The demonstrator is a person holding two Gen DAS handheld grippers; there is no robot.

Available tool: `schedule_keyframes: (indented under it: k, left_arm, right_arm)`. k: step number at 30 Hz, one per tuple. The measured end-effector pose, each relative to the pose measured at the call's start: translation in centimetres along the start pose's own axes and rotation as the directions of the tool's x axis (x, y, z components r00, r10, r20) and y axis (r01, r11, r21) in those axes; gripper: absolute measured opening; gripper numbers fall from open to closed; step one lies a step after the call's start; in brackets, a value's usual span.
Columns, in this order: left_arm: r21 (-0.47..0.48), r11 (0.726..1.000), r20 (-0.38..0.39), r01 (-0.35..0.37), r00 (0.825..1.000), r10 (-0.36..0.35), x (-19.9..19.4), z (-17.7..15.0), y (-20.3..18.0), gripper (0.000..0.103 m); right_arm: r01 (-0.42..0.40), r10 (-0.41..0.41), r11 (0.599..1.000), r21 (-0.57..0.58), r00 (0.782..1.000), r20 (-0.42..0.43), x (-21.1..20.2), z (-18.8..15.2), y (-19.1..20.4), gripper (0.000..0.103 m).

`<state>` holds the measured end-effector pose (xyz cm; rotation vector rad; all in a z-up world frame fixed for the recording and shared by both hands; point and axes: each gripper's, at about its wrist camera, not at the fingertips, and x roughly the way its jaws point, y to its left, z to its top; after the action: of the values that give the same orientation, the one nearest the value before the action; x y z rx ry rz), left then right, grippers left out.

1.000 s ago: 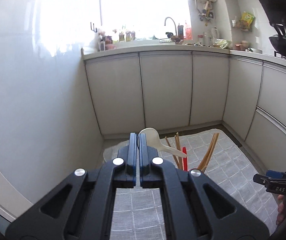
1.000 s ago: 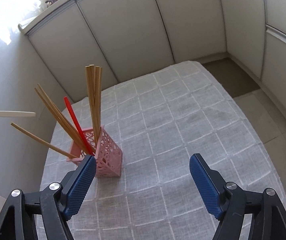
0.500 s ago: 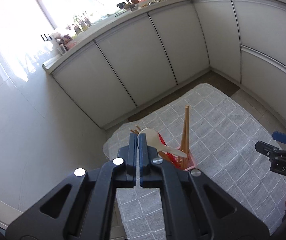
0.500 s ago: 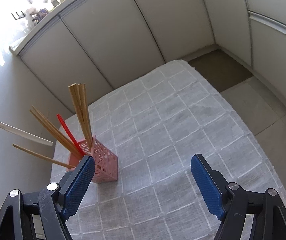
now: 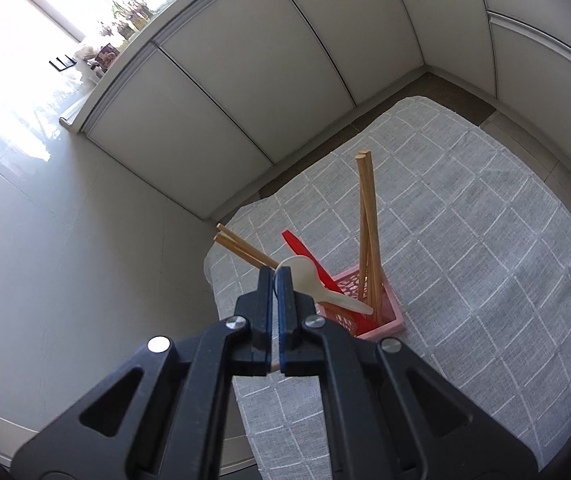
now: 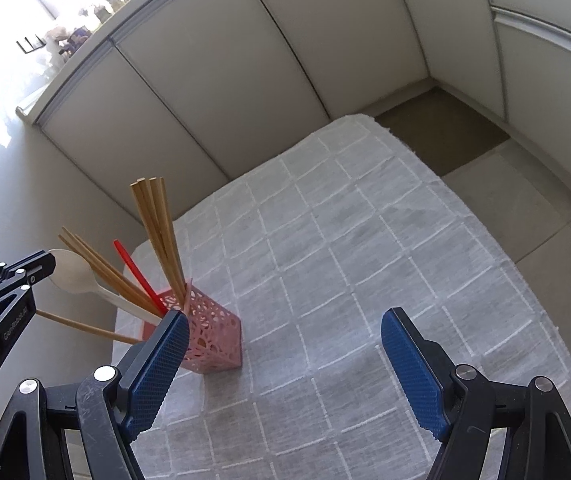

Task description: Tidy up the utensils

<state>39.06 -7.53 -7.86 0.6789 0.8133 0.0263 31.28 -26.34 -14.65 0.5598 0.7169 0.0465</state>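
Observation:
A pink lattice holder (image 5: 390, 321) (image 6: 213, 340) stands on the grey checked cloth (image 5: 485, 260) (image 6: 365, 260). It holds several wooden chopsticks (image 5: 365, 220) (image 6: 157, 220) and a red utensil (image 5: 301, 248) (image 6: 133, 268). My left gripper (image 5: 274, 277) (image 6: 41, 264) is shut on the bowl of a cream spoon (image 5: 305, 282) (image 6: 71, 274). The spoon's handle slants down to the holder's mouth; how deep its tip sits is hidden. My right gripper (image 6: 285, 316) stands open over the cloth just right of the holder, with nothing between its fingers; its left finger (image 6: 161, 356) overlaps the holder's near corner.
White cabinet fronts (image 6: 245, 80) curve around the far side and right of the cloth. A pale wall (image 5: 65, 260) runs close along the left. A brown floor strip (image 6: 441, 136) and floor tiles (image 6: 545, 220) lie past the cloth's far right corner.
My left gripper has come down and rolled, bringing the spoon from above the holder until its handle reaches the holder's mouth. The right gripper stays open, almost still.

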Motion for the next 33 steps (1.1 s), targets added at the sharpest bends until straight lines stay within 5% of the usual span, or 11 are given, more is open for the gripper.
schedule_keyframes:
  k: [5,9,14,16,23,29,33]
  left_arm:
    - [-0.029,0.997,-0.043,0.067,0.997,-0.069,1.0,0.2,0.1,0.005]
    - [-0.144,0.978,-0.027,0.154,0.987,-0.159,0.6,0.0,1.4,0.029]
    - [-0.223,0.954,0.031,0.200,0.980,-0.199,-1.4,-1.1,3.0,0.035]
    - [-0.260,0.937,0.061,0.234,0.972,-0.226,-2.6,-1.9,3.7,0.039]
    - [-0.423,0.850,0.179,0.314,0.949,-0.261,-8.1,-8.1,5.8,0.079]
    - [-0.528,0.778,0.145,0.340,0.939,-0.312,-10.3,-14.1,5.3,0.099]
    - [-0.589,0.750,0.135,0.301,0.952,-0.276,-12.9,-16.8,4.7,0.102]
  right_arm:
    - [0.005,-0.005,1.000,-0.006,1.000,-0.007,0.2,-0.1,0.1,0.083]
    - [0.009,-0.009,1.000,-0.007,1.000,-0.006,0.2,-0.1,0.0,0.083]
    - [0.012,-0.012,1.000,0.000,1.000,-0.007,-0.1,-0.1,0.0,0.084]
    - [0.014,-0.014,1.000,-0.008,1.000,-0.007,-0.3,-0.1,0.1,0.084]
    - [0.087,-0.085,0.986,-0.142,0.996,0.016,-3.0,-0.9,2.3,0.085]
    - [0.129,-0.132,0.958,-0.255,0.991,0.008,-6.8,-2.9,4.2,0.098]
    - [0.220,-0.213,0.925,-0.308,0.975,0.057,-10.7,-4.1,5.2,0.102]
